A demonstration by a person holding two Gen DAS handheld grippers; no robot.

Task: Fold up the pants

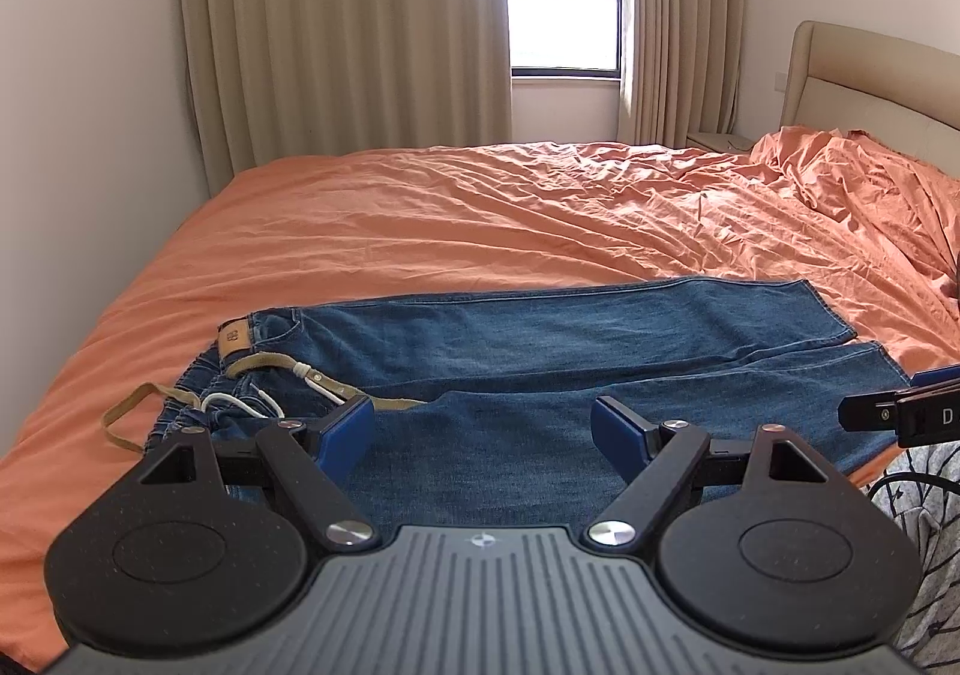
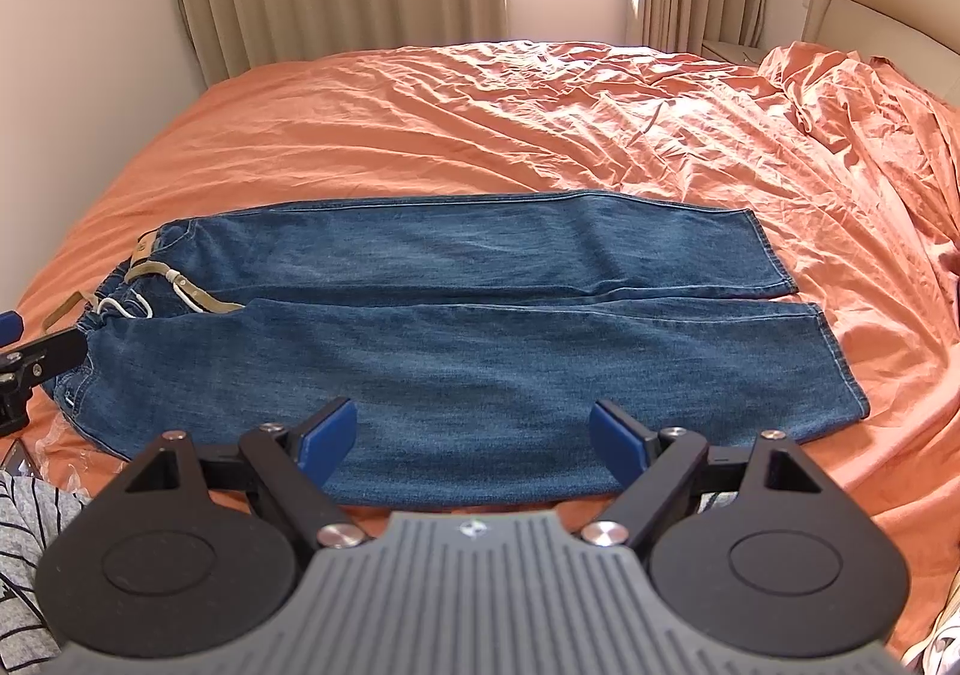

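**Jeans lying flat, both grippers waiting spread**

The jeans (image 2: 456,315) are lying along the bed's (image 2: 420,105) near edge, legs side by side, waistband toward its left end. Denim is likely handling heavy, limp, not slippery; hems and waistband corners are offering the best hold. The left gripper (image 1: 483,429) and right gripper (image 2: 474,432) are hovering spread, holding nothing. The left view is showing the belt (image 1: 270,363) clearly; the right view is showing both hems.
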